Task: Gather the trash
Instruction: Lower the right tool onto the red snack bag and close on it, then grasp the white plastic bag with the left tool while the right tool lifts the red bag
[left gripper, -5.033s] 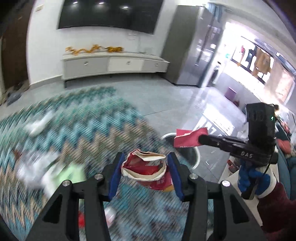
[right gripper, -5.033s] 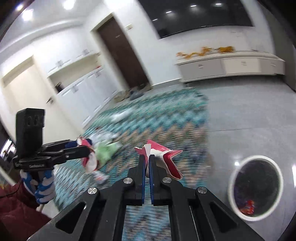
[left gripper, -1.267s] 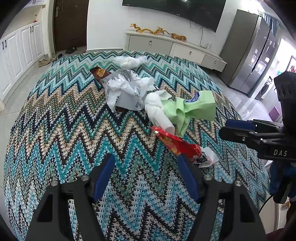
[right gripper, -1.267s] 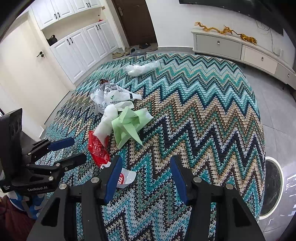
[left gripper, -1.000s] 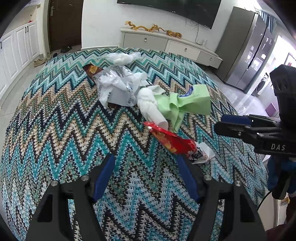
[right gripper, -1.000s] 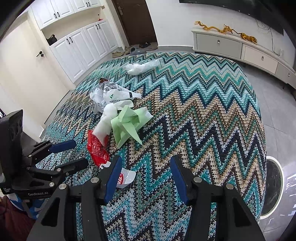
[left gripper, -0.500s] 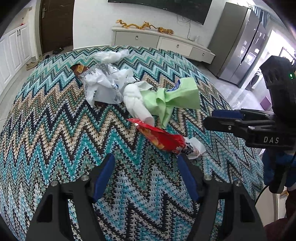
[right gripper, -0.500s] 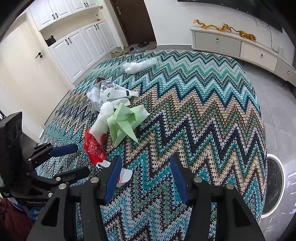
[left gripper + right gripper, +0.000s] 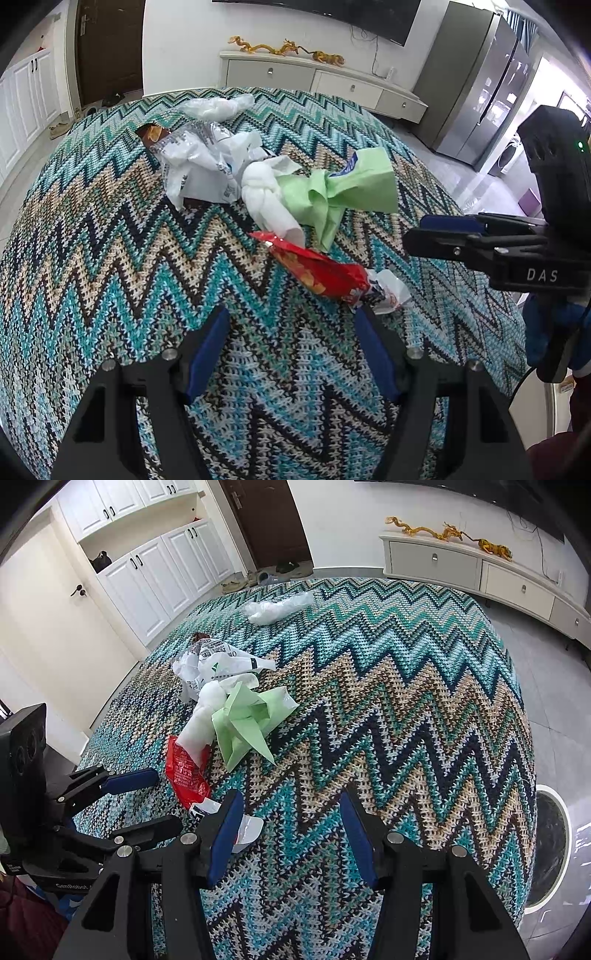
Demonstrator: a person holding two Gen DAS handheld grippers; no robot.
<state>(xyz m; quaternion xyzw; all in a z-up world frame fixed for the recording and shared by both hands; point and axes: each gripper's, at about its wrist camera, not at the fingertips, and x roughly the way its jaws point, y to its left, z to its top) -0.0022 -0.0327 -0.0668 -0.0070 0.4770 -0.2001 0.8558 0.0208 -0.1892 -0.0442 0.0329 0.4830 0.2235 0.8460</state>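
Trash lies in a pile on the zigzag rug (image 9: pixel 110 240). A red snack wrapper (image 9: pixel 317 271) (image 9: pixel 184 771) is the nearest piece, with a small white wrapper scrap (image 9: pixel 391 291) at its end. Behind it lie a white tissue wad (image 9: pixel 266 199), a green paper pack (image 9: pixel 343 188) (image 9: pixel 247 716), a printed white bag (image 9: pixel 199 162) and a clear plastic bag (image 9: pixel 218 107). My left gripper (image 9: pixel 290 325) (image 9: pixel 162 801) hovers open just short of the red wrapper, nothing between its fingers. My right gripper (image 9: pixel 291 808) (image 9: pixel 421 236) is open and empty too, to the right of the pile.
A round bin with a white rim (image 9: pixel 550 845) stands on the grey tile floor off the rug's right edge. A low white cabinet (image 9: pixel 314 79) runs along the far wall, and a steel fridge (image 9: pixel 480 85) stands at the right. White cupboards (image 9: pixel 166 565) line the left.
Five seconds ago both grippers held red wrappers by the bin; now both are empty over the rug. Over the last second the left view has drifted slightly toward the red wrapper.
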